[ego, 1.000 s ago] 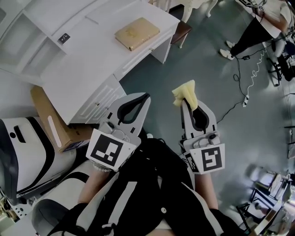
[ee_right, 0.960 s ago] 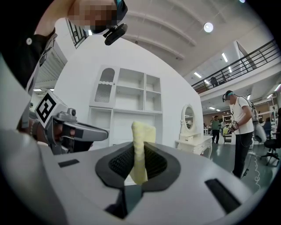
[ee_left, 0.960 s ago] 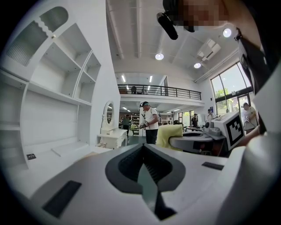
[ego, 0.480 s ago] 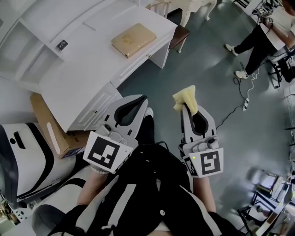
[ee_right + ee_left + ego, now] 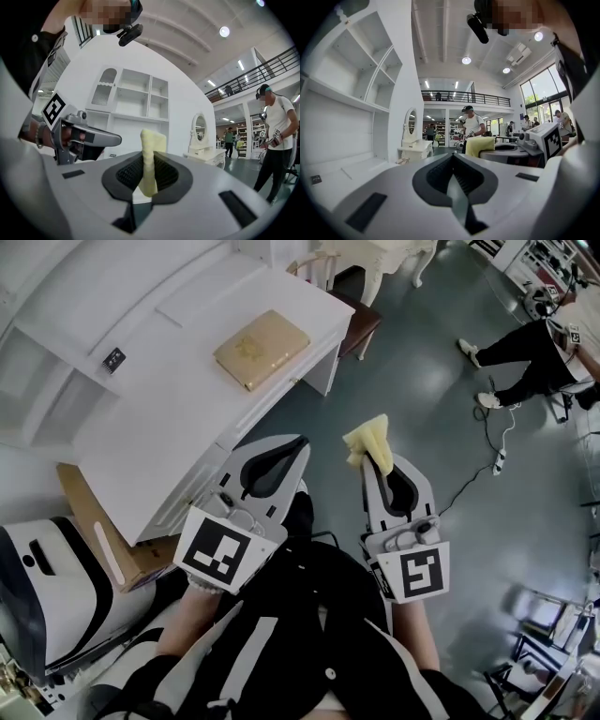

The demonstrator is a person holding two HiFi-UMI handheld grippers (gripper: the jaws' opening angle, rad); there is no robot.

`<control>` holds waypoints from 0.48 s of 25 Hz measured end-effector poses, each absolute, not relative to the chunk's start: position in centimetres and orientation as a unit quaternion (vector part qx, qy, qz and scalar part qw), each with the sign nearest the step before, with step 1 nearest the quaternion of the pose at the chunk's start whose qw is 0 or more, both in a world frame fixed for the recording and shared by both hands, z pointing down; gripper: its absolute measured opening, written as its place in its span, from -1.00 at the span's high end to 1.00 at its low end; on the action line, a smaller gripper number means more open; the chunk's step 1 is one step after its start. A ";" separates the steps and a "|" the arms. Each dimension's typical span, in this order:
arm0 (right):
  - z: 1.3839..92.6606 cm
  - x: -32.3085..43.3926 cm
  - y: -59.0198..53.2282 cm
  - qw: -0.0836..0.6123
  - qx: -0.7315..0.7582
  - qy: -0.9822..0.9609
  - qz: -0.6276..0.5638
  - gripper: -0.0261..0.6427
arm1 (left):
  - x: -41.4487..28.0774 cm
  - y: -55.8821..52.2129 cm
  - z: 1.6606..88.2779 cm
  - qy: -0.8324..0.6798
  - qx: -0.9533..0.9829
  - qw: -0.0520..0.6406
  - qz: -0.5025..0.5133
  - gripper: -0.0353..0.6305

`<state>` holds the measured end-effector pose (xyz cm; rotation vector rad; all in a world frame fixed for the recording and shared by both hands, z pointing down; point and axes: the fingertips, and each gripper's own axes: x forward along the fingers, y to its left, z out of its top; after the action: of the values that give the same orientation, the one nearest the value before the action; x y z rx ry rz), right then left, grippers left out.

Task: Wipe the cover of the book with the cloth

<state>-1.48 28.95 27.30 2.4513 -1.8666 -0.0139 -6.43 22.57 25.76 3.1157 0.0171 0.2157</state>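
The right gripper (image 5: pixel 373 463) clamps the folded pale-yellow cloth (image 5: pixel 367 439). The left gripper (image 5: pixel 300 441) has its jaws fully closed and empty. The tan rectangular hardcover book (image 5: pixel 261 349) lies flat on the white desk (image 5: pixel 169 418), well apart from both grippers.

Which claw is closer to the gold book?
Left. The left claw is off the desk edge, short of the book; the right claw, gripping the cloth, is farther right.

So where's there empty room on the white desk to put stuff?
Bare desktop lies between the book and the small dark item, and from the book down to the near edge. It's crowded only where the book sits.
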 end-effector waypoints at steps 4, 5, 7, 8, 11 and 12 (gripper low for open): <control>26.7 1.4 25.6 0.035 0.791 -0.610 -0.009 0.81 | -3.6 19.2 25.6 -0.002 0.998 0.014 0.066 0.89; 26.7 2.2 24.7 0.038 0.790 -0.612 -0.008 0.81 | -2.9 18.3 25.7 -0.004 0.998 0.016 0.067 0.89; 26.6 3.7 22.9 0.044 0.788 -0.615 -0.003 0.81 | -1.6 16.4 25.6 -0.009 0.997 0.022 0.069 0.89; 26.4 4.5 22.0 0.043 0.786 -0.616 -0.001 0.81 | -1.0 15.3 25.5 -0.013 0.997 0.024 0.069 0.89; 25.8 6.9 19.4 0.041 0.784 -0.620 0.001 0.81 | 1.0 12.2 25.1 -0.024 0.997 0.024 0.063 0.89; 25.6 7.6 18.6 0.042 0.782 -0.621 0.001 0.81 | 1.7 11.2 25.1 -0.028 0.997 0.024 0.061 0.89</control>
<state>7.58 18.59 25.62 2.3947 -1.9021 0.0024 1.69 11.20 25.14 3.0864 -0.0859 0.1873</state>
